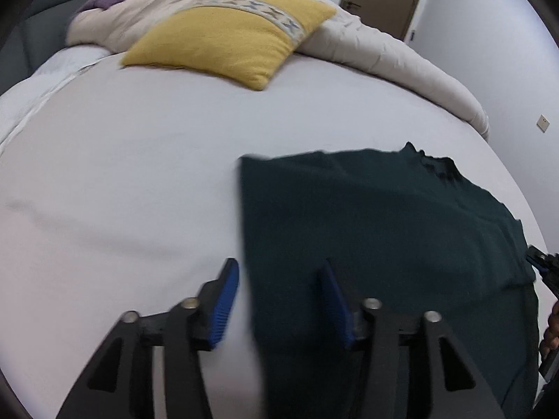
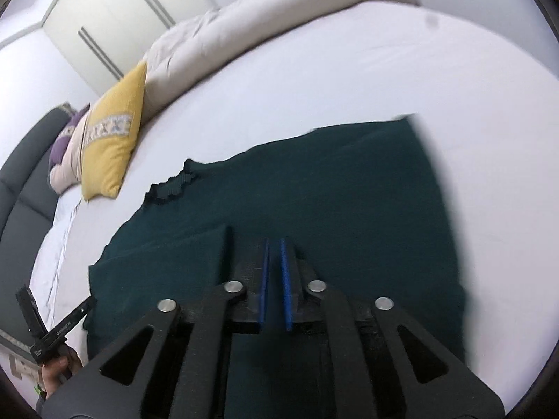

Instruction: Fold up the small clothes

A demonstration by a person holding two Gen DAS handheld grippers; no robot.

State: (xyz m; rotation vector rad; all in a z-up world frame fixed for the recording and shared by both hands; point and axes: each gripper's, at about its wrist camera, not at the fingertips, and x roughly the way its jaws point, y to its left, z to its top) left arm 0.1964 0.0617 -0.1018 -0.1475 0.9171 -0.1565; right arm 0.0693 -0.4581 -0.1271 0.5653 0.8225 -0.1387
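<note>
A dark green garment (image 1: 377, 216) lies flat on the white bed sheet (image 1: 122, 174), partly folded, with a frilly collar at its far edge. My left gripper (image 1: 279, 272) is open and empty, its jaws astride the garment's left edge. In the right wrist view the garment (image 2: 332, 181) fills the middle, with a folded flap at the near left. My right gripper (image 2: 275, 248) is over the garment's near part with its blue pads (image 2: 285, 279) nearly together, a narrow gap between them and nothing held.
A yellow pillow (image 1: 230, 35) and a rumpled cream duvet (image 1: 384, 52) lie at the bed's far side. A dark headboard (image 2: 21, 202) and white wardrobe (image 2: 111, 17) stand beyond. The left hand-held gripper (image 2: 52, 328) shows at the lower left.
</note>
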